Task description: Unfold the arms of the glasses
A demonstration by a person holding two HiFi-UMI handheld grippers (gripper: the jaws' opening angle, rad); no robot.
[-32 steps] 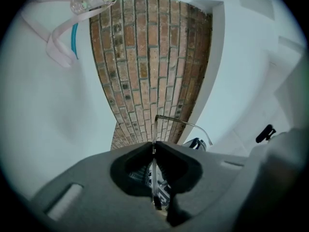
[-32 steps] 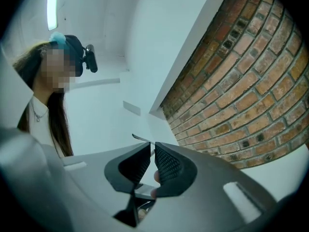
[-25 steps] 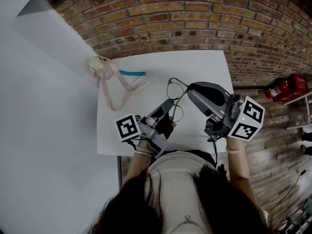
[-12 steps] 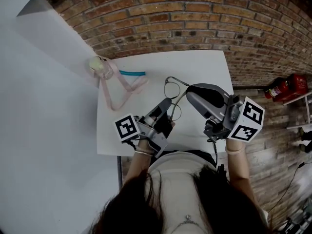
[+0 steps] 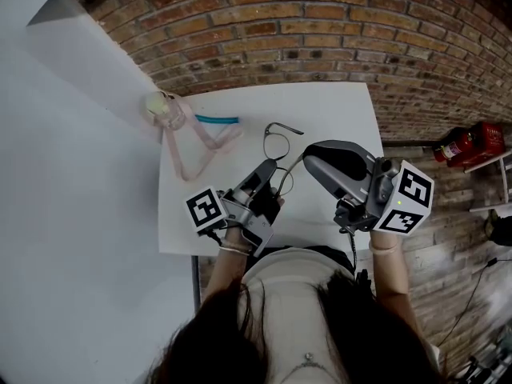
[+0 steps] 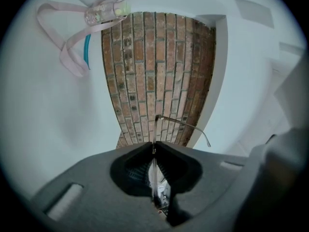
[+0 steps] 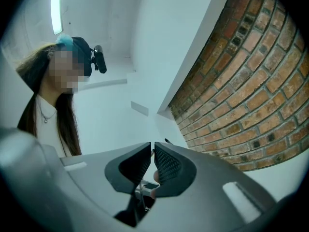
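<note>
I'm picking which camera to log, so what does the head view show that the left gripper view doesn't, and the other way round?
Only the head view shows the lenses of the glasses, the right gripper, the edges of the white table and a red fire extinguisher. Only the left gripper view shows the left gripper up close, its tongs shut on the thin frame. Both show the pink strap, the teal stick, the brick surface and one glasses arm swung out.
</note>
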